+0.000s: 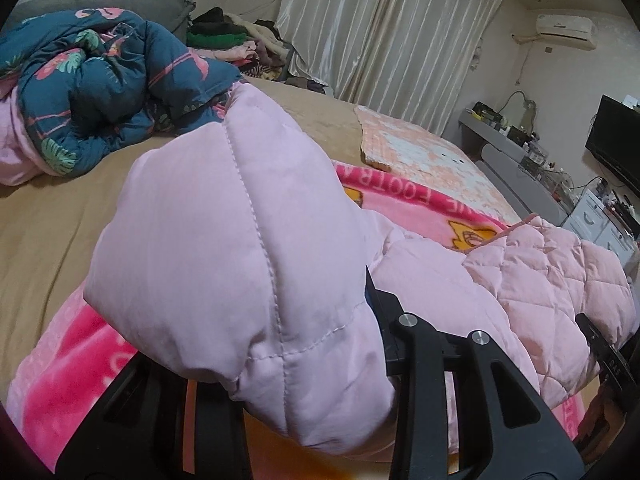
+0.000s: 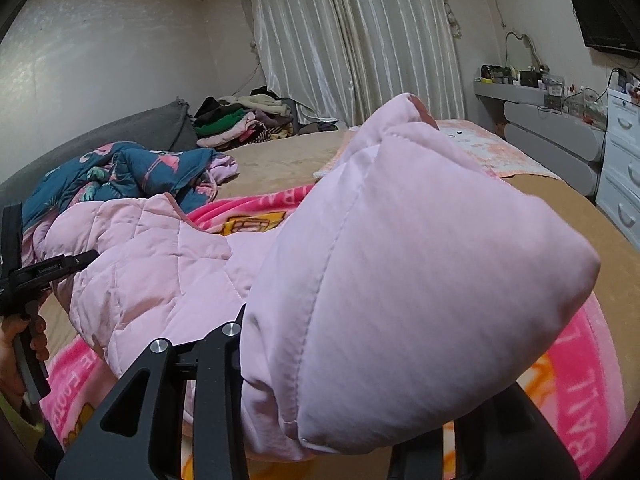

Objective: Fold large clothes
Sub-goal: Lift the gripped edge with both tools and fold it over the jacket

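A pale pink quilted padded jacket drapes over my left gripper, which is shut on its fabric; the fingertips are hidden under the cloth. The rest of the jacket stretches right toward the other gripper. In the right wrist view my right gripper is shut on another bunched part of the same jacket, held up over the bed. The left gripper shows at the left there, in a hand.
A bright pink printed blanket lies under the jacket on a tan bed. A teal flamingo quilt is heaped at the far left. A clothes pile lies by the curtains. A white dresser and grey shelf stand right.
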Available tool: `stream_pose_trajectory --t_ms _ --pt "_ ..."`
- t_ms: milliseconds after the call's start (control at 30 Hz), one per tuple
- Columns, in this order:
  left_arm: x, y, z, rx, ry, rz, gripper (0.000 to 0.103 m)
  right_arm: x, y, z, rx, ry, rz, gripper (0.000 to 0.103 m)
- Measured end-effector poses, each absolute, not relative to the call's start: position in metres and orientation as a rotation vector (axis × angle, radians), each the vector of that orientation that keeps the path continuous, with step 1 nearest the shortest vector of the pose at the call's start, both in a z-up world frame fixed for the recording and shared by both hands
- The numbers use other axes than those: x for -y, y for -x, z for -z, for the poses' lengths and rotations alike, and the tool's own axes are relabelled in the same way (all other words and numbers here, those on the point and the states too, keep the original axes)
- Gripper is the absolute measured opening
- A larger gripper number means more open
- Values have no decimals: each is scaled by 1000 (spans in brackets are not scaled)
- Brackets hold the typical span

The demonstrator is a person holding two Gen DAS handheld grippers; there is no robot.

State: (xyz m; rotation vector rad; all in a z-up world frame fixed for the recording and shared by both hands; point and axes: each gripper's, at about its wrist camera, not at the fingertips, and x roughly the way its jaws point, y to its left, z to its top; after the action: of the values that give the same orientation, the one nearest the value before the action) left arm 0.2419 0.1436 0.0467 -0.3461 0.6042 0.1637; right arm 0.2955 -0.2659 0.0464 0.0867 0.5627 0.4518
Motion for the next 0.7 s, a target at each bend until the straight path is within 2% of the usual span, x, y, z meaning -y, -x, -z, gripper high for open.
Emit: stream_pose_trajectory --t_ms 700 --pt "-135 -150 -20 -617 281 -160 30 266 -207 -30 -618 -58 -405 34"
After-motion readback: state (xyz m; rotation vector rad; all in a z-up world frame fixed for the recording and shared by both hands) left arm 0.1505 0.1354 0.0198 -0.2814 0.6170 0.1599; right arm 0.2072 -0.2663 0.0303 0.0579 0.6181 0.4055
